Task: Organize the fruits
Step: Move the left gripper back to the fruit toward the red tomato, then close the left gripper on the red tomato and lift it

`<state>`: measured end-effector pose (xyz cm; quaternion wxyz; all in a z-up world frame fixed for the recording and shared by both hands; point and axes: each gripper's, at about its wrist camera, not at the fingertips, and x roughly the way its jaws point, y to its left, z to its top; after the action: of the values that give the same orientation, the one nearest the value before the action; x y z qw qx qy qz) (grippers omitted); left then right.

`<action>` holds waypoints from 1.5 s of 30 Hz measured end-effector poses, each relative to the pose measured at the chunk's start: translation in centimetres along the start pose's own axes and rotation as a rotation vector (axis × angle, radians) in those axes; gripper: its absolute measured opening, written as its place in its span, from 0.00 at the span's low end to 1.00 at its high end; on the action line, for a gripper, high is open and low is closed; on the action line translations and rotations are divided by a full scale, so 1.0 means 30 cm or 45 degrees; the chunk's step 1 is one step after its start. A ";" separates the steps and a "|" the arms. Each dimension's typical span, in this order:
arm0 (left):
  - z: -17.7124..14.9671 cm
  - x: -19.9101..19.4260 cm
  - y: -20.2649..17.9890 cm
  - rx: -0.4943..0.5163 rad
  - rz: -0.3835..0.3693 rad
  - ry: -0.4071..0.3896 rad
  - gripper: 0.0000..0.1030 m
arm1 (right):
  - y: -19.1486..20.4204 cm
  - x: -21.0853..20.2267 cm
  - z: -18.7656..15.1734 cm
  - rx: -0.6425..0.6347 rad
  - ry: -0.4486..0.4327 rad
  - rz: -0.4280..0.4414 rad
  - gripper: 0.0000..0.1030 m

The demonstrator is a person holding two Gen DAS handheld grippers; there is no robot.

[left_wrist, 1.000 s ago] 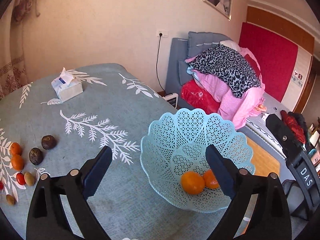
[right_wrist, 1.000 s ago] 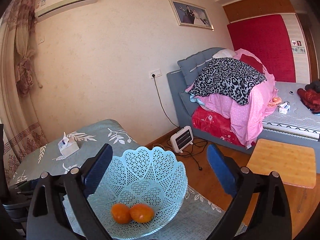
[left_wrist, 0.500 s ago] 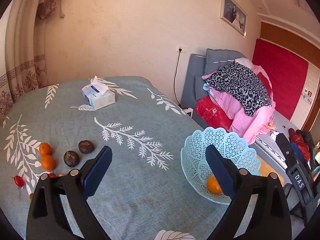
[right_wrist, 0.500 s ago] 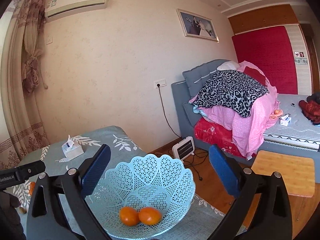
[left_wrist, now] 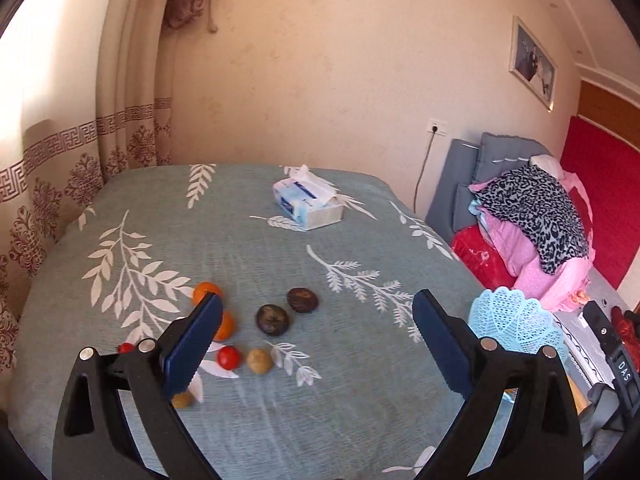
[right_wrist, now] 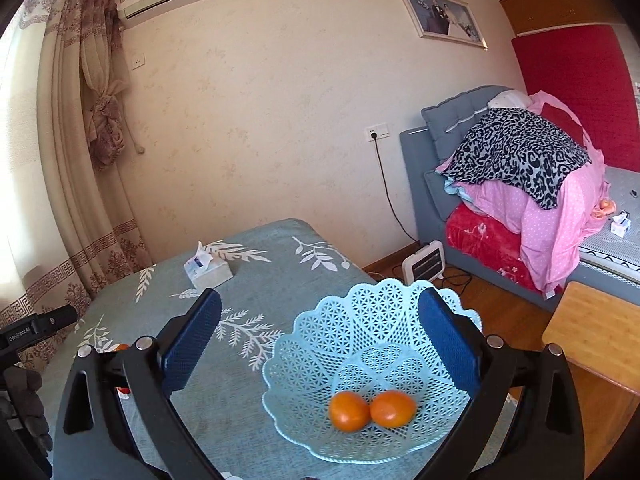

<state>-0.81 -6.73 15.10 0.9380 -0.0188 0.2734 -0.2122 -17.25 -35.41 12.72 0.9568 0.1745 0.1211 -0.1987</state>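
Observation:
Loose fruit lies on the teal leaf-print tablecloth (left_wrist: 248,248): two oranges (left_wrist: 205,292), two dark round fruits (left_wrist: 273,319), a red tomato (left_wrist: 229,357) and a tan fruit (left_wrist: 259,361). My left gripper (left_wrist: 316,340) is open and empty above them. The light blue lattice basket (left_wrist: 516,326) stands at the table's right edge. In the right wrist view the basket (right_wrist: 320,328) holds two oranges (right_wrist: 349,411). My right gripper (right_wrist: 320,344) is open and empty over it.
A tissue box (left_wrist: 308,204) sits at the back of the table, also seen in the right wrist view (right_wrist: 208,268). A bed with piled bedding (right_wrist: 520,168), a small heater (right_wrist: 424,266) and a wooden stool (right_wrist: 600,332) stand right of the table.
My left gripper has swung left, away from the basket toward the loose fruit. My right gripper has risen slightly above the basket. Both stay open.

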 end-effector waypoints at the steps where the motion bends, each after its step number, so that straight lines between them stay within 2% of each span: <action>1: -0.001 -0.003 0.036 -0.016 0.022 0.002 0.92 | 0.017 0.004 0.000 -0.007 0.008 0.011 0.97; 9: -0.041 -0.009 0.326 -0.113 0.207 0.026 0.92 | 0.166 0.061 -0.013 -0.063 0.098 0.112 0.97; 14: -0.091 0.038 0.487 -0.210 0.301 0.092 0.92 | 0.259 0.110 -0.056 -0.111 0.166 0.152 0.97; 19: -0.141 0.111 0.561 -0.233 0.344 0.167 0.92 | 0.305 0.159 -0.109 -0.155 0.241 0.174 0.97; 24: -0.184 0.197 0.573 -0.187 0.361 0.241 0.92 | 0.345 0.200 -0.148 -0.192 0.304 0.198 0.97; 27: -0.207 0.249 0.587 -0.188 0.365 0.295 0.83 | 0.380 0.226 -0.171 -0.221 0.342 0.221 0.97; 32: -0.236 0.308 0.618 -0.219 0.382 0.367 0.61 | 0.455 0.285 -0.204 -0.264 0.408 0.271 0.97; 33: -0.239 0.312 0.623 -0.226 0.393 0.368 0.59 | 0.472 0.297 -0.209 -0.274 0.419 0.280 0.97; 36: -0.240 0.308 0.626 -0.221 0.404 0.356 0.43 | 0.524 0.331 -0.223 -0.303 0.451 0.325 0.97; 37: -0.242 0.305 0.625 -0.219 0.399 0.354 0.34 | 0.542 0.345 -0.229 -0.307 0.467 0.343 0.97; 38: -0.242 0.301 0.623 -0.219 0.394 0.351 0.31 | 0.559 0.359 -0.234 -0.311 0.484 0.363 0.97; 45: -0.225 0.242 0.625 -0.236 0.374 0.267 0.28 | 0.740 0.439 -0.294 -0.417 0.562 0.516 0.97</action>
<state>8.46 7.90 2.88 0.9195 -0.0427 0.3879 -0.0476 2.45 -17.39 7.07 0.9428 0.0777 0.3185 0.0601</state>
